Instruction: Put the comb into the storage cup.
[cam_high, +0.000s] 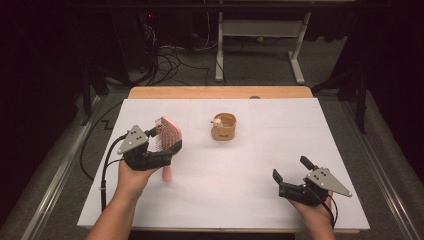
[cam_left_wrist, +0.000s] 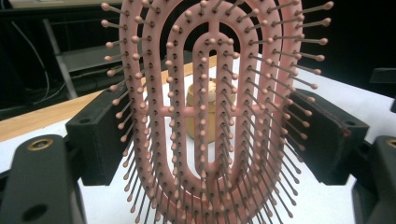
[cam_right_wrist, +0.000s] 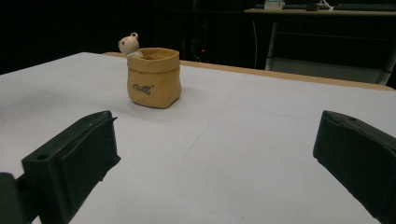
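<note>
Left fingers (cam_left_wrist: 100, 140) clamp pink hairbrush (cam_left_wrist: 210, 116) — right fingers (cam_right_wrist: 74, 163) wide.

Table brightly lit — surroundings dark, edges perhaps slightly soft.

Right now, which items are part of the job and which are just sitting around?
In play:
- pink oval plastic hairbrush, clamped in the left gripper
- small tan sack-shaped pot with a bear figure

Idle:
- right gripper, open and holding nothing
- white table cover
</note>
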